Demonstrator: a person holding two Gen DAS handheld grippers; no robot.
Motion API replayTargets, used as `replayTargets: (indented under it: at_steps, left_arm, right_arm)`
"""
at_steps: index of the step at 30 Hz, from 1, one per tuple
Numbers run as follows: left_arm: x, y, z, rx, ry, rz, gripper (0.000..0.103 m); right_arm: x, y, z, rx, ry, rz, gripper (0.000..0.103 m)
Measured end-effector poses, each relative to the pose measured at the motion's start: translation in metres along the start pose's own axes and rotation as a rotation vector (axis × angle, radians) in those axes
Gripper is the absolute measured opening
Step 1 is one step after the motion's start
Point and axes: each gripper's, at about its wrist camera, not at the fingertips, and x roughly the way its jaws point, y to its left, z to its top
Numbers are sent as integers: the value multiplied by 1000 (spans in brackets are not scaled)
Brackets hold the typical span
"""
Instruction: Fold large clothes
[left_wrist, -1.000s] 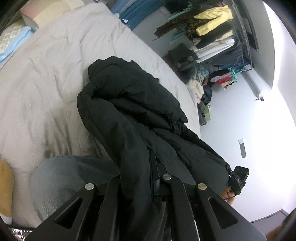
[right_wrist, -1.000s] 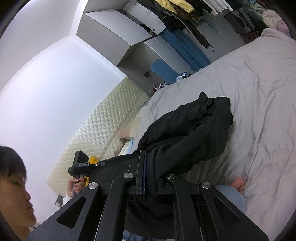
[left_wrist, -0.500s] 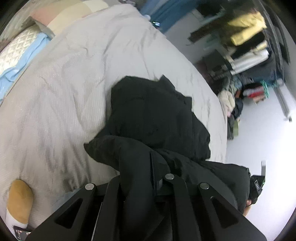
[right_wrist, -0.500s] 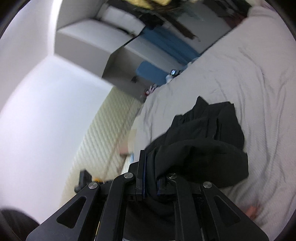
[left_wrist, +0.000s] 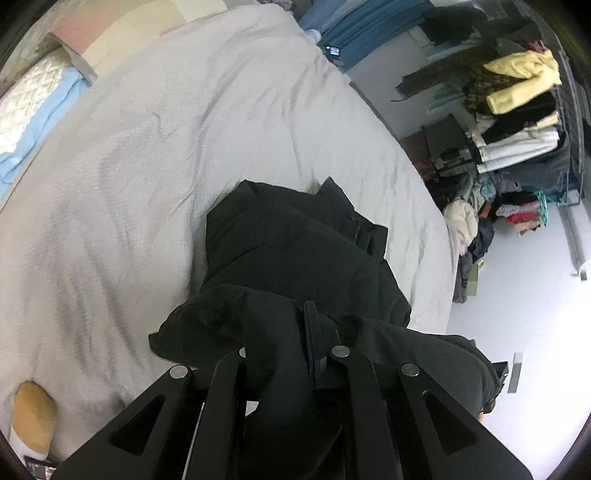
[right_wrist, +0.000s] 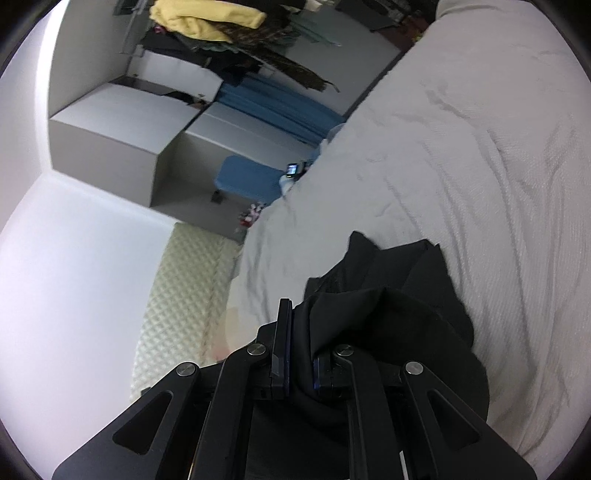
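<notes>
No text, label, brand, number or sign could be read in either view. A small lit screen (left_wrist: 334, 50) stood at the far edge of the bed (left_wrist: 147, 147), and it showed in the right wrist view as well (right_wrist: 292, 169), but whatever it displayed was too small and blurred to make out. The clothes on the rack (left_wrist: 517, 110) showed no legible print, and the black garment (left_wrist: 295, 258) bore no visible tag or logo.
</notes>
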Motion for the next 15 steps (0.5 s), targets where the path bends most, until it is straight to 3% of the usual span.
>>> replayTargets:
  at_steps: [8, 15]
  left_arm:
    - [27, -11, 25, -16, -21, 23, 11]
    - [63, -13, 53, -108, -52, 43, 11]
  right_arm:
    - [27, -25, 17, 52, -8, -52, 8]
    - [54, -36, 35, 58, -13, -129, 7]
